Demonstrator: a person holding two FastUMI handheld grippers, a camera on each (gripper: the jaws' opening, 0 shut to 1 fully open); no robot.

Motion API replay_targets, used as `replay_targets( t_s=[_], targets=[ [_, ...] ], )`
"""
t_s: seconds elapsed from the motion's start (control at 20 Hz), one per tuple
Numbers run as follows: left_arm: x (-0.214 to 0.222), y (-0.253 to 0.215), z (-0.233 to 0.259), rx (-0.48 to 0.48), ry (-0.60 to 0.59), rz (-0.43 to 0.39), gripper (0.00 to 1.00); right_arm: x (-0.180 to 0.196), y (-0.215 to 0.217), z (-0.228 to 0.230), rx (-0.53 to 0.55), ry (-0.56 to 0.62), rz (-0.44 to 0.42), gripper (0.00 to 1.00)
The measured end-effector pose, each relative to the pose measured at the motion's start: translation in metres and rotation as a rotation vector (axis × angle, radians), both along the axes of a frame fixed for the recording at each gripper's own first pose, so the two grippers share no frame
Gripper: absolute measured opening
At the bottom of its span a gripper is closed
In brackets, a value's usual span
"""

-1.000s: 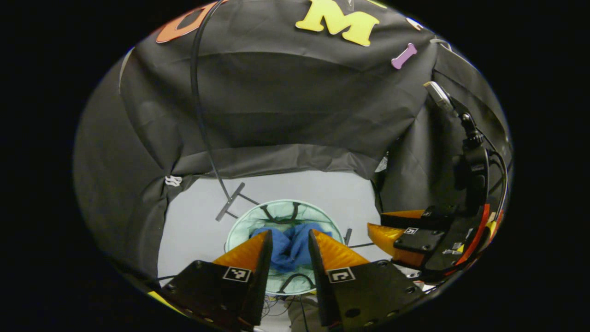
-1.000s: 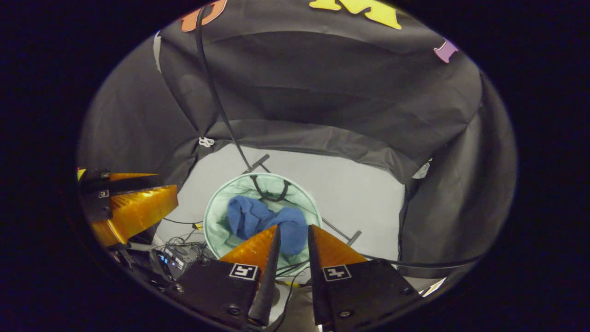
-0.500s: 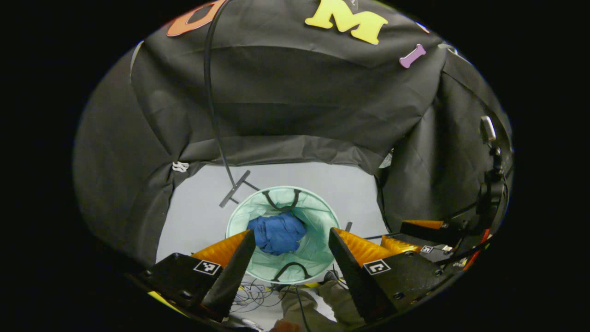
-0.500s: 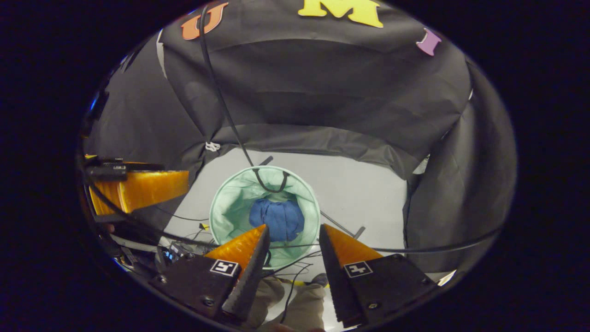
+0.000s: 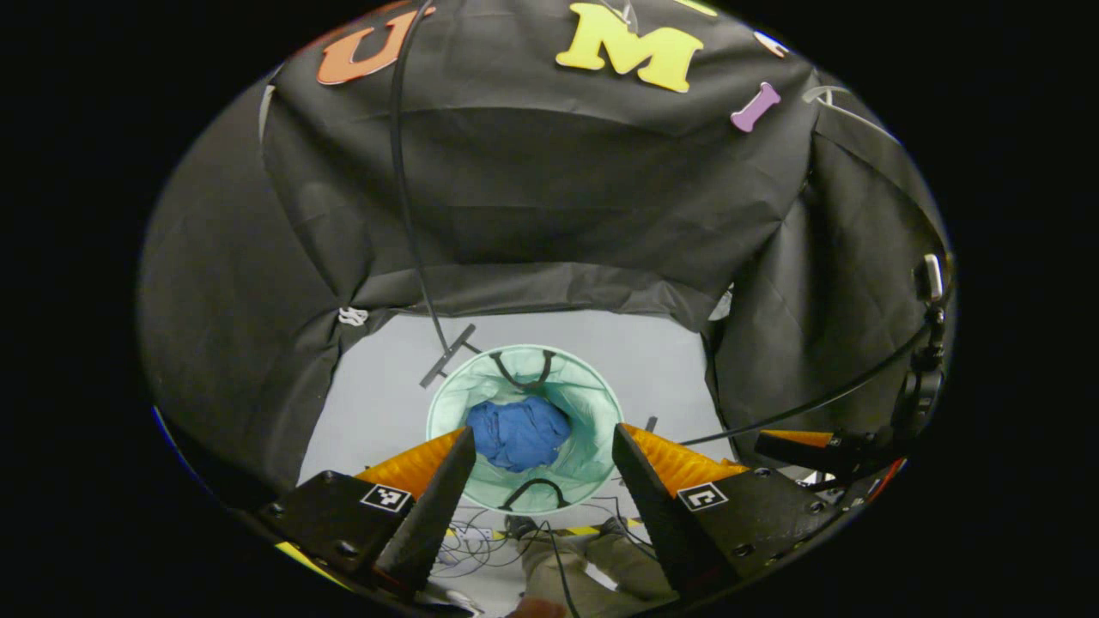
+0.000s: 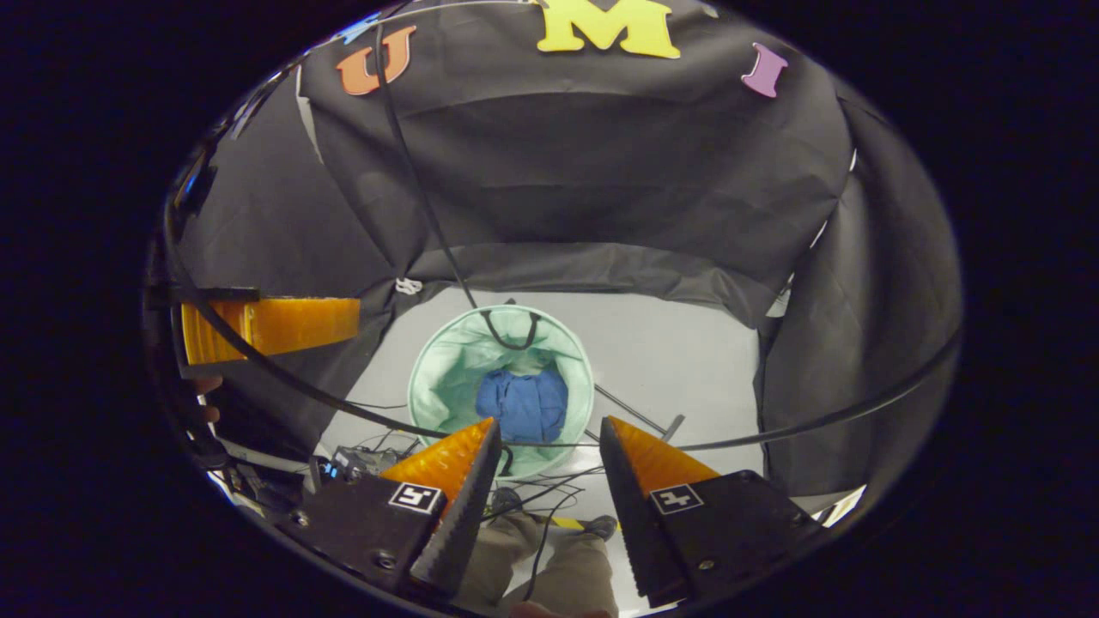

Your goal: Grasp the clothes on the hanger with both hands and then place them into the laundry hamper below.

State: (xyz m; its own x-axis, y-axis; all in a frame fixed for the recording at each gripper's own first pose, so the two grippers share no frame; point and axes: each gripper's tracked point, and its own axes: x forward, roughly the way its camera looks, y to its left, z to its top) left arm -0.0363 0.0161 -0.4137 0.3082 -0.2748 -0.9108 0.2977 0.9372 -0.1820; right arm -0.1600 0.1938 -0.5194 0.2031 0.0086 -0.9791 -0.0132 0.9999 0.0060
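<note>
I am holding my left hand-held gripper [image 5: 543, 446] high above the floor, its two fingers spread wide with nothing between them. Framed in that gap, far below, a pale green mesh laundry hamper [image 5: 446, 403] is standing upright on the light grey floor [image 5: 369, 403], and the blue clothes [image 5: 518, 432] are lying bunched in a heap at its bottom. A black loop handle [image 5: 522, 378] is showing at the hamper's far rim. Just beside the hamper's left edge, the foot of a thin black stand pole [image 5: 403, 197] is resting on the floor. At the far right of the left gripper view, part of my other hand-held gripper is hanging at about the same height, with a black cable [image 5: 816, 403] trailing across toward it.

In the right gripper view, my left hand-held gripper [image 6: 266, 324] is showing at the far left edge, level and well apart from the hamper. My right hand-held gripper [image 6: 547, 442] is also gaping wide and carrying nothing, hovering over the near rim of the laundry hamper [image 6: 438, 386], where the blue clothes [image 6: 524, 405] are sitting inside. My trouser legs [image 6: 549, 558] and loose wires [image 6: 369, 455] are lying below the fingers.
</note>
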Motion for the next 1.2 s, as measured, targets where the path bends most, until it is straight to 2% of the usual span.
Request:
replay_targets(
  t_s=[0.25, 0.3, 0.45, 0.65, 0.7, 0.8, 0.85, 0.9, 0.95, 1.1, 1.2],
  targets=[
    [-0.004, 0.006, 0.048, 0.020, -0.135, 0.074, 0.97, -0.017, -0.045, 0.053, -0.006, -0.128, 0.020, 0.75],
    [-0.003, 0.003, 0.064, 0.015, -0.176, 0.081, 1.00, -0.017, -0.056, 0.065, -0.010, -0.159, 0.012, 0.75],
    [0.005, 0.000, 0.105, 0.023, -0.313, 0.093, 0.97, -0.015, -0.091, 0.100, -0.024, -0.258, -0.039, 0.75],
    [0.023, -0.011, 0.168, 0.031, -0.516, 0.099, 0.97, 0.013, -0.139, 0.147, -0.043, -0.420, -0.095, 0.75],
    [0.024, -0.012, 0.183, 0.033, -0.565, 0.099, 1.00, 0.020, -0.149, 0.162, -0.053, -0.455, -0.101, 0.75],
    [0.023, -0.016, 0.216, 0.033, -0.666, 0.100, 0.97, 0.034, -0.160, 0.205, -0.040, -0.545, -0.106, 0.75],
    [0.022, -0.019, 0.234, 0.031, -0.715, 0.099, 0.94, 0.044, -0.165, 0.226, -0.037, -0.598, -0.104, 0.75],
    [0.017, -0.020, 0.254, 0.029, -0.766, 0.098, 0.96, 0.052, -0.169, 0.248, -0.036, -0.651, -0.097, 0.77],
    [0.018, -0.026, 0.271, 0.027, -0.811, 0.099, 1.00, 0.057, -0.179, 0.268, -0.035, -0.705, -0.090, 0.76],
    [0.013, -0.036, 0.316, 0.007, -0.921, 0.106, 1.00, 0.073, -0.190, 0.326, -0.027, -0.835, -0.048, 0.77],
    [0.007, -0.042, 0.344, -0.003, -0.987, 0.122, 1.00, 0.082, -0.196, 0.358, -0.032, -0.912, -0.011, 0.86]
  ],
)
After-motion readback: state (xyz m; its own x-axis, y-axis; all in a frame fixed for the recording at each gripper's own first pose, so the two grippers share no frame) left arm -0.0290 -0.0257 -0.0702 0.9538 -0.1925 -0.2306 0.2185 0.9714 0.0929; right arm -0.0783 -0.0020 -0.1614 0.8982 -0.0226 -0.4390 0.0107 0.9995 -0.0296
